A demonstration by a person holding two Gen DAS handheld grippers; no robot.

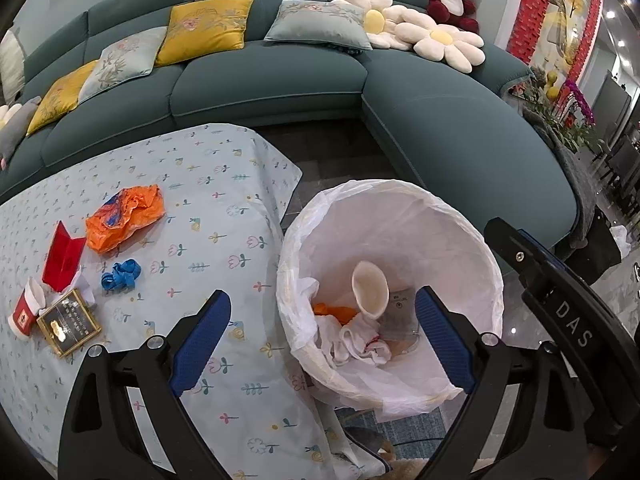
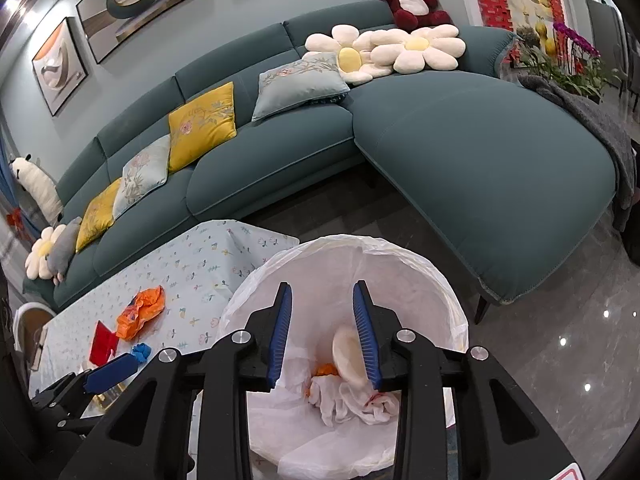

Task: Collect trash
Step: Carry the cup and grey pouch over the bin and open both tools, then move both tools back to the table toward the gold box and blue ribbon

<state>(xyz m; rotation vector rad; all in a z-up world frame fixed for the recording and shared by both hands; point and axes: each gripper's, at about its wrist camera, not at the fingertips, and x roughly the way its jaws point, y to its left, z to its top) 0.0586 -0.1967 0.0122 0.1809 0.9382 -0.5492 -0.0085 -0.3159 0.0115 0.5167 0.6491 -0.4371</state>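
**Both claws over the bin, nothing in either grip**

Your left claw [image 1: 322, 336] stands spread wide, one blue pad over the edge of the flowered tablecloth [image 1: 224, 216] and the other over the lined bin [image 1: 460, 240]. Nothing sits between its fingers. Straight ahead of it, down in the white liner, lies a pale paper cup [image 1: 370, 290] on its side, mouth facing you, with a crumpled white tissue [image 1: 360, 340] just below it and a scrap of orange [image 1: 334, 310] beside that. A flat clear packet [image 1: 400, 312] rests against the cup's far side, close to your right-hand pad.

Your right claw [image 2: 322, 336] hangs above the same bin [image 2: 440, 280], fingers parted a modest way and holding nothing. Between them you look down at the cup [image 2: 348, 356], the tissue [image 2: 352, 400] and the orange scrap [image 2: 326, 370] at the bottom of the liner.

Off to the left of both claws, trash waits on the table: a crumpled orange bag [image 1: 124, 218] furthest out, a knot of blue plastic [image 1: 120, 276] nearer, a red folded card [image 1: 64, 258] standing up beside it, then a red and white cup [image 1: 26, 312] touching a gold-edged box [image 1: 68, 324] at the near-left. From the right claw's view the left one's blue pad [image 2: 110, 372] pokes in low on the left, just this side of the blue plastic [image 2: 141, 352].

Beyond the table, a teal sofa [image 1: 280, 84] curves round.
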